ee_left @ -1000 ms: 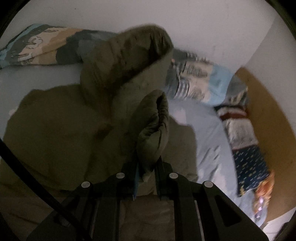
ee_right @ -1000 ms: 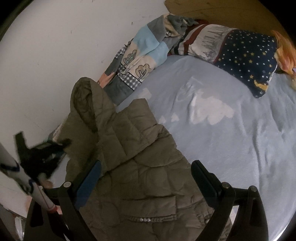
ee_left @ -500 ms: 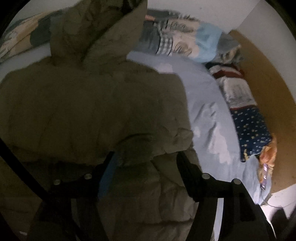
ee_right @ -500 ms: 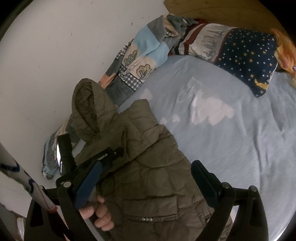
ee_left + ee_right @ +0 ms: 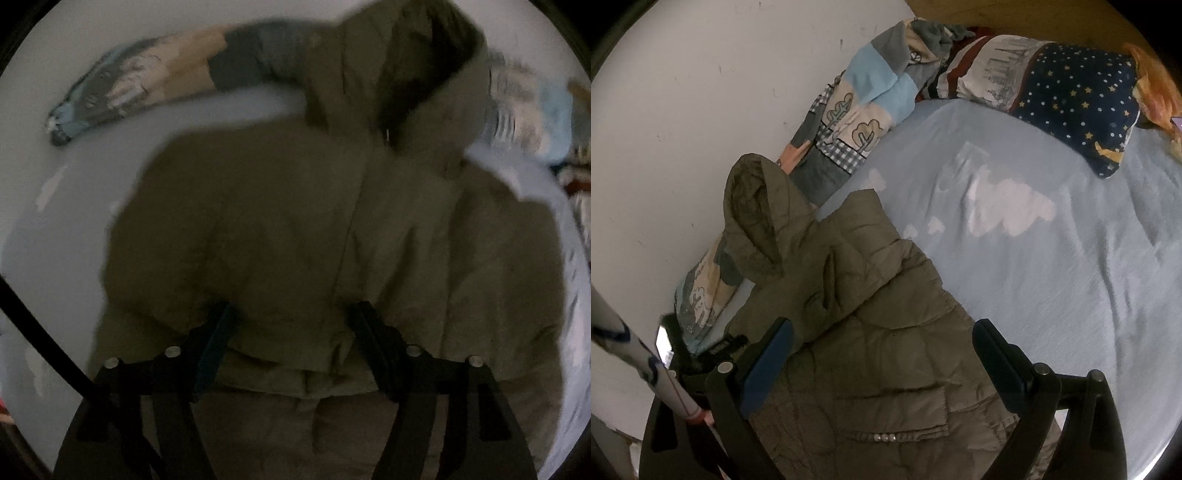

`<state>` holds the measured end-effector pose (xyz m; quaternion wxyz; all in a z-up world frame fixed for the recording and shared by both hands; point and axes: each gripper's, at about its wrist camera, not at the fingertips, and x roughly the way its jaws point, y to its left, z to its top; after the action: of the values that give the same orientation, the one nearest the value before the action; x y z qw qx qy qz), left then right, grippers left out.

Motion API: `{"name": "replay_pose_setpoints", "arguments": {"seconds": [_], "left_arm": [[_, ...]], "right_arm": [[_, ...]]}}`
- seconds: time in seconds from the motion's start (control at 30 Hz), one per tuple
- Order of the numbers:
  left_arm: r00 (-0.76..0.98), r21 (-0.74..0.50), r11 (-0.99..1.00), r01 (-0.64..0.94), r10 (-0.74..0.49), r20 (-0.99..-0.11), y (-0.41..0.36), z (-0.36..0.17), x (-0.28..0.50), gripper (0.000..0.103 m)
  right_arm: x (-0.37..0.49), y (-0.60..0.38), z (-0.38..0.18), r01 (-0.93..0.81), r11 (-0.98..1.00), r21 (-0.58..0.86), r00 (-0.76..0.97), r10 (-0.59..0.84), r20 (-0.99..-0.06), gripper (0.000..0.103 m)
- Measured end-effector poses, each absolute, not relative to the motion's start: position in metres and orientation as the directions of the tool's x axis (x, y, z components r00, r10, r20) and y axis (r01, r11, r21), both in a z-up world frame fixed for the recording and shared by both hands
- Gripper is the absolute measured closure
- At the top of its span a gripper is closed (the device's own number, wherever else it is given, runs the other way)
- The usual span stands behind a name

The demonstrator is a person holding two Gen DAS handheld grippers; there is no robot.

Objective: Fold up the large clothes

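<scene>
Left view blurred, olive quilted hooded jacket [image 5: 295,236] hides most of light-blue bed sheet [image 5: 1052,258]. Left gripper [image 5: 291,325] fingers just opened, jacket loose between; right gripper [image 5: 882,343] angled down, fingers apart, nothing gripped.

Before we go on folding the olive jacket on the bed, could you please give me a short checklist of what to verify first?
1. Left claw released: ok. Its jaws have just been opening and stand apart above the jacket, gripping nothing.
2. Right claw free: ok, jaws wide over the jacket's lower part, nothing pinched.
3. Sleeve folded onto the body: cannot tell; the left view is blurred.
4. Hood laid flat: not ok, it stands up against the patchwork blanket.
5. Room on the blue sheet for the next fold: ok.
</scene>
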<state>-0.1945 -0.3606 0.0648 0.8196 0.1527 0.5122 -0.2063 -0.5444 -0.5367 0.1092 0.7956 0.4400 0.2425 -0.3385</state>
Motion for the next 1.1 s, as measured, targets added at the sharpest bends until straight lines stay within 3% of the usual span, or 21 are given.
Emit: {"name": "replay_pose_setpoints", "arguments": {"seconds": [0.1, 0.27, 0.43, 0.83, 1.1], "left_arm": [[0.428, 0.108, 0.841, 0.531, -0.156, -0.89, -0.369, 0.057, -0.201, 0.033], [0.406, 0.042, 0.842, 0.538, -0.215, -0.888, -0.354, 0.084, -0.2, 0.034], [0.439, 0.052, 0.823, 0.566, -0.247, -0.864, -0.319, 0.102, -0.231, 0.033], [0.339, 0.055, 0.831, 0.554, -0.165, -0.926, -0.25, 0.049, -0.263, 0.031], [0.358, 0.008, 0.825, 0.565, -0.237, -0.903, -0.21, 0.103, -0.297, 0.031]], "right_arm": [[-0.541, -0.536, 0.107, 0.757, 0.389, 0.525, 0.646, -0.326, -0.69, 0.003], [-0.536, -0.536, 0.106, 0.759, 0.391, 0.521, 0.642, -0.318, -0.697, 0.003], [-0.533, -0.534, 0.106, 0.757, 0.4, 0.517, 0.643, -0.308, -0.701, 0.003], [-0.512, -0.519, 0.086, 0.764, 0.469, 0.443, 0.591, -0.233, -0.772, 0.003], [-0.5, -0.51, 0.064, 0.759, 0.52, 0.392, 0.543, -0.173, -0.822, 0.003]]}}
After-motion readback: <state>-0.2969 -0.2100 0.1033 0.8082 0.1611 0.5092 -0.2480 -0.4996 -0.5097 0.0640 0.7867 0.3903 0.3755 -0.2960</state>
